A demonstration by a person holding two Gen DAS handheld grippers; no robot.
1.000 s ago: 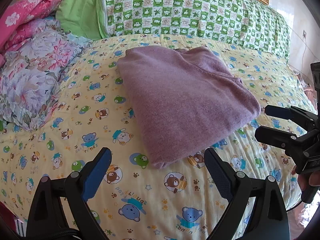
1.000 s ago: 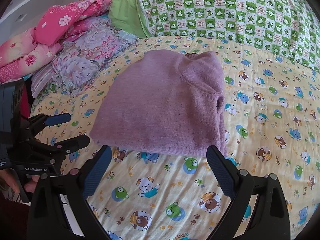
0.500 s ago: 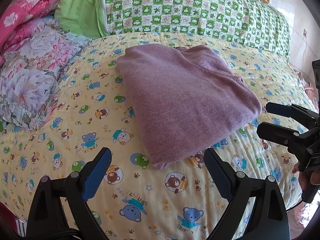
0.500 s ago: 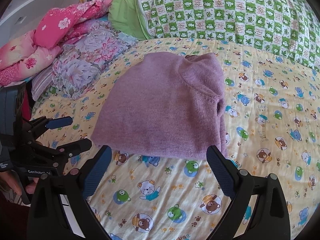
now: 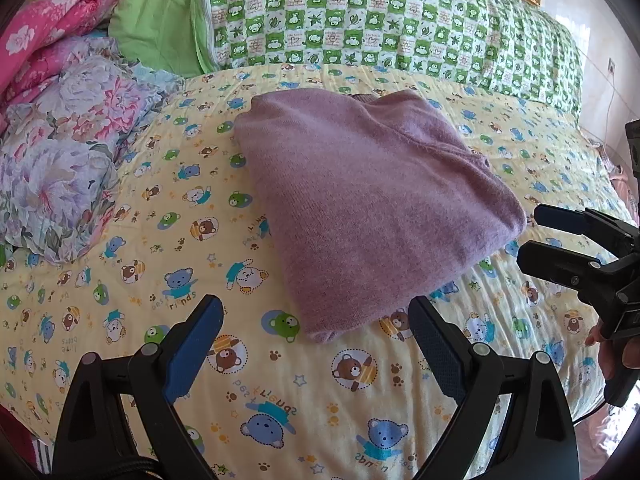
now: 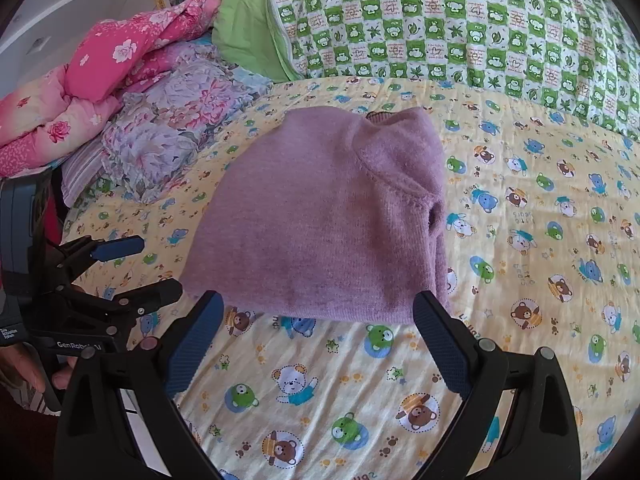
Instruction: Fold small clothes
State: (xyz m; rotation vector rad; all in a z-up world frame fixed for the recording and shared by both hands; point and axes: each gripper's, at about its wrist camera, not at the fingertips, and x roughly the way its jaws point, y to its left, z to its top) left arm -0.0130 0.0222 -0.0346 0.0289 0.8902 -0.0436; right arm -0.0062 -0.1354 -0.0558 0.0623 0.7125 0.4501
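Lying folded mid-bed: purple sweater [image 5: 372, 204], fuzzy fine knit, rough rectangle with rounded corners, ribbed seam curving across the far right part, darker collar edge peeking at the far end [image 6: 378, 117]. Resting flat on yellow cotton sheet [image 5: 132, 248], slightly puckered, printed with cartoon bears and frogs. Hovering near the sweater's near edge, apart from it: left gripper [image 5: 316, 340], jaws spread wide, nothing between them, textured blue pads on black plastic fingers. Same for right gripper [image 6: 318, 340], released, empty, near hem just beyond the fingertips. Seen from the left wrist view, right gripper [image 5: 536, 236] just beside the sweater's right corner, fingertips of a hand [image 5: 616, 352] on its handle. Far side: green-and-white checked quilt [image 5: 380, 28], quilted, plain green pillow [image 5: 160, 20] beside it. Left: crumpled floral bedding [image 5: 68, 152], pink rose-print quilt [image 6: 100, 88] heaped above.
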